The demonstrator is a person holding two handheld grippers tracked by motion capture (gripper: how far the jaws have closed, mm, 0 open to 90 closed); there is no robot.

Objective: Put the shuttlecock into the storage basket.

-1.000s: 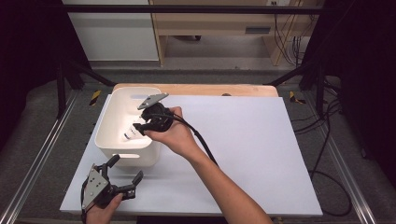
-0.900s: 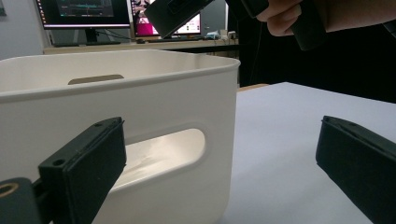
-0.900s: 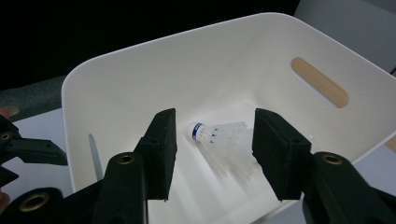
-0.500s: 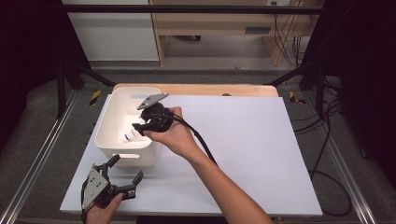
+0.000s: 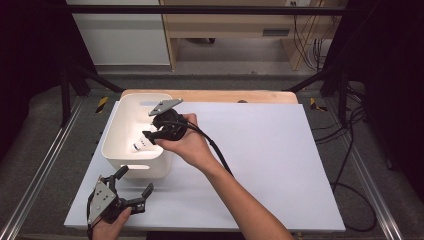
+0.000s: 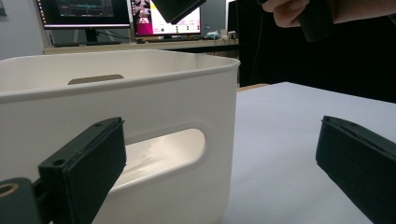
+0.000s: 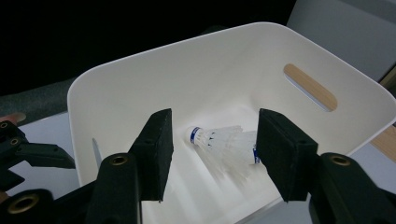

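Lying on the floor of the white bin (image 7: 224, 70): one shuttlecock (image 7: 224, 142), on its side, cork end with the blue band toward 9 o'clock in the right gripper view. A second blue mark under the right pad may be another shuttlecock, blur makes it hard to say.

Right gripper (image 5: 159, 131) hangs over the bin's 3 o'clock rim in the high view, pointing down into it. Its jaws have just been opening and stand about half apart, the pads pressing on nothing; the shuttlecock sits well below them. Reads as a drop just done.

Left gripper (image 5: 131, 185) sits on the white table sheet (image 5: 280, 160) at 6 o'clock of the bin, jaws wide, empty, facing the bin's near wall and handle slot (image 6: 163, 149).

Judgement: deposit step looks complete. No other loose shuttlecock seen on the sheet, so little seems left beyond pulling the right hand (image 5: 192, 145) clear.
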